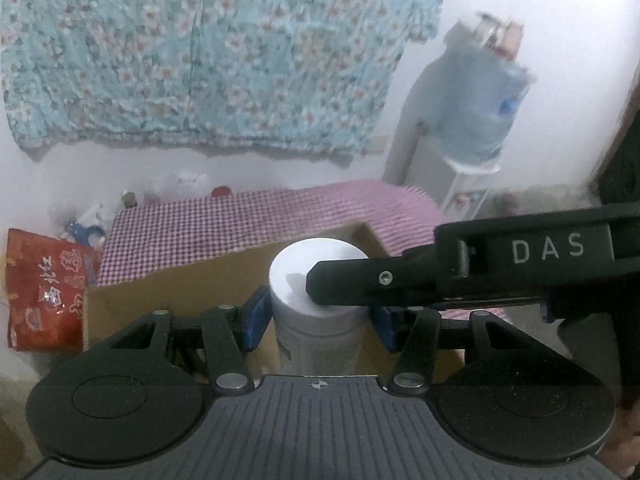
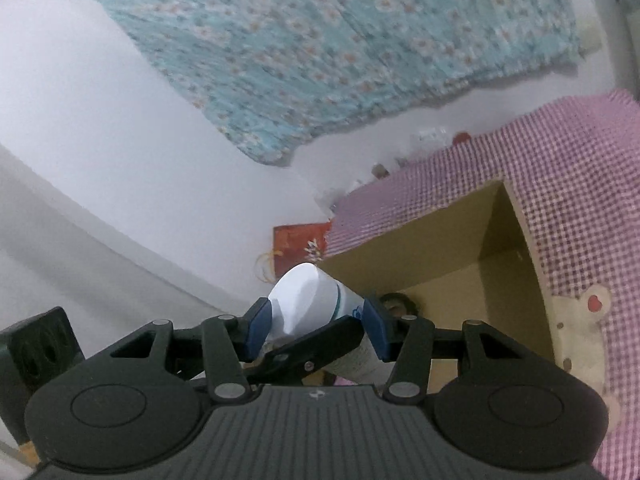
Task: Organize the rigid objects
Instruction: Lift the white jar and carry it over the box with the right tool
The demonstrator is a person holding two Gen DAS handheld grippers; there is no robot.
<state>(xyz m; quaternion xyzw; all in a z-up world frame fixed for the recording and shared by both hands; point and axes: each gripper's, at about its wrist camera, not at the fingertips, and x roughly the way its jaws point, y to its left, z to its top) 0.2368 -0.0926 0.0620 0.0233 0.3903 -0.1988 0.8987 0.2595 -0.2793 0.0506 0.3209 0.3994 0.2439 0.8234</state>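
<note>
A white plastic bottle [image 1: 316, 304] with a wide white cap stands between the blue pads of my left gripper [image 1: 318, 320], which is shut on its body. My right gripper [image 2: 316, 324] is shut on the same bottle's white cap [image 2: 304, 300]; its black finger [image 1: 400, 284] crosses the cap from the right in the left wrist view. The left gripper's finger [image 2: 312, 344] shows below the cap in the right wrist view. An open brown cardboard box [image 2: 460, 248] lies just behind the bottle; it also shows in the left wrist view [image 1: 180, 292].
The box sits on a pink checked cloth [image 1: 240, 220]. A red bag [image 1: 44, 288] stands at the left. Small bottles [image 1: 132, 200] line the wall. A water dispenser [image 1: 472, 120] stands at the right. A floral curtain [image 1: 200, 48] hangs above.
</note>
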